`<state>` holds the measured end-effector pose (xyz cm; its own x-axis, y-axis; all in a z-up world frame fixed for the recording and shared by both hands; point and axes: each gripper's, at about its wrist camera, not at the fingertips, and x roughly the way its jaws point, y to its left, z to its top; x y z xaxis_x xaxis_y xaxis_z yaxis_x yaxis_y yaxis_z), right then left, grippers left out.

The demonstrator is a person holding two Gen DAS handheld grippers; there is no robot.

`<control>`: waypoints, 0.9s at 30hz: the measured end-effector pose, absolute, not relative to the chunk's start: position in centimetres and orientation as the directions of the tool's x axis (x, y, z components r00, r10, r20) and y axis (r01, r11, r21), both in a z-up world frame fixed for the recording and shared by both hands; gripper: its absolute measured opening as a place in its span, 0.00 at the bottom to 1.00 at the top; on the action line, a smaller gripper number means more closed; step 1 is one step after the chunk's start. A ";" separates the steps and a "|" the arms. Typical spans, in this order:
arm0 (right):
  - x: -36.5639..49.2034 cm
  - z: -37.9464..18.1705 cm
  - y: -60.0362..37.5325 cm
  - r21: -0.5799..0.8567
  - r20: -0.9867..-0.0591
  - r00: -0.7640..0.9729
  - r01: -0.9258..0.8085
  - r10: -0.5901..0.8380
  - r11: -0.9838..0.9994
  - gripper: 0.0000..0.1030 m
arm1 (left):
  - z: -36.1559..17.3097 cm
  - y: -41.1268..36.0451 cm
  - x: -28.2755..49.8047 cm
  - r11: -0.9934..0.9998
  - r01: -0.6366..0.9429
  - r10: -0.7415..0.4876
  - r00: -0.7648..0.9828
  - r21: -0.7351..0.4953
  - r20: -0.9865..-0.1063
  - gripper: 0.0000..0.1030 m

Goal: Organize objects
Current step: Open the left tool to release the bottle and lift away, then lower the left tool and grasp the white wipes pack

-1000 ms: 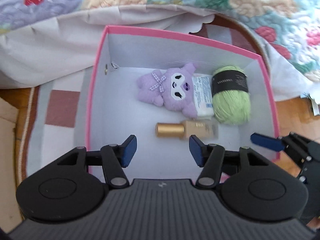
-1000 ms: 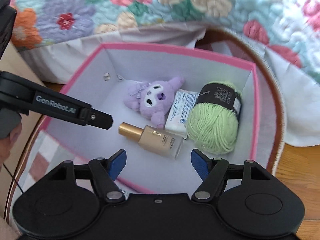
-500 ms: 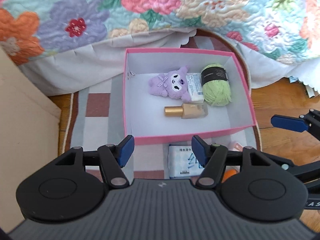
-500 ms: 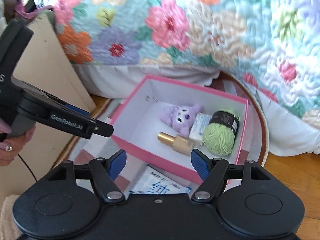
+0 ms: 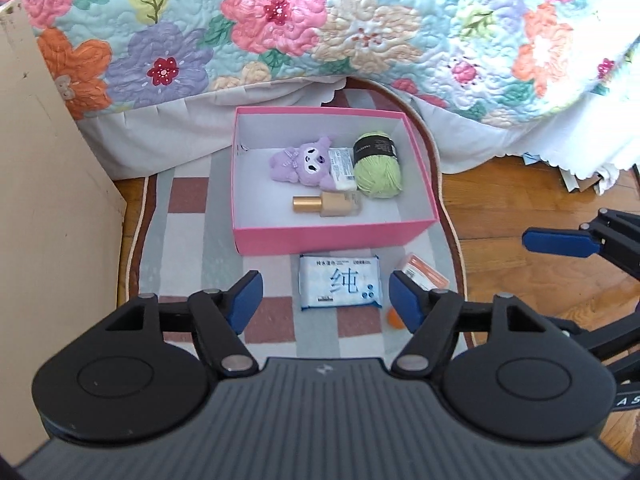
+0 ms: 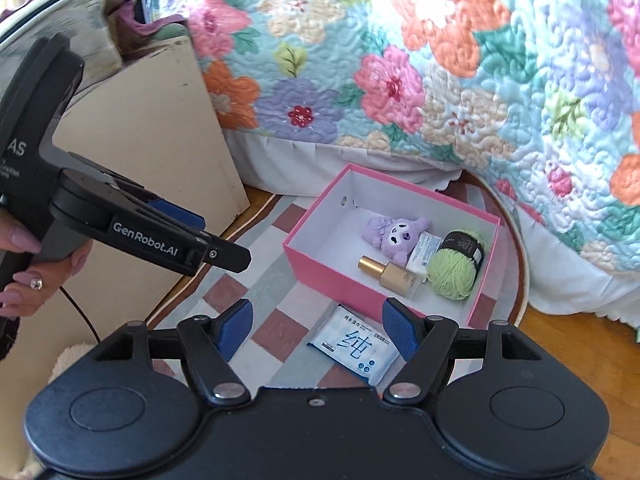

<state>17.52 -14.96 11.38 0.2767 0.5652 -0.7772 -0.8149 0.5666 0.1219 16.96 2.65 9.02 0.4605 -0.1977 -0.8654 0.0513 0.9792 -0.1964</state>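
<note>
Wipes pack (image 5: 340,282) lying lower centre on rug (image 5: 188,248), just outside pink box (image 5: 336,236). Judged light, soft, slippery film; best pinched across short edges. Left gripper (image 5: 326,300) jaws opening, nothing between; right gripper (image 6: 316,328) spread, empty.

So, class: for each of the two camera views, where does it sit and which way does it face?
Left wrist: sits on the left gripper, jaws opening on nothing, looking down at the pink cardboard box; right gripper's blue finger shows.
Right wrist: sits on the open right gripper, facing the same box from the right; left gripper and hand show.
Shared: box, blue-white tissue pack.
</note>
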 end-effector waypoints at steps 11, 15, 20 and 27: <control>12.8 11.5 -18.2 0.099 -0.782 0.265 -0.841 0.565 0.531 0.74 | 8.8 0.4 11.3 0.988 0.105 -0.150 0.471 -0.114 -0.869 0.70; 11.7 10.3 -19.2 0.110 -0.795 0.244 -0.843 0.556 0.526 0.74 | 7.6 -0.4 9.8 0.986 0.125 -0.159 0.455 -0.114 -0.876 0.71; 11.3 7.7 -20.4 0.169 -0.808 0.198 -0.825 0.555 0.540 0.74 | 5.6 -1.3 8.9 0.982 0.149 -0.173 0.432 -0.119 -0.885 0.73; 12.3 2.7 -20.8 0.184 -0.823 0.194 -0.798 0.533 0.574 0.74 | 1.7 -2.1 10.7 0.983 0.145 -0.163 0.387 -0.115 -0.908 0.74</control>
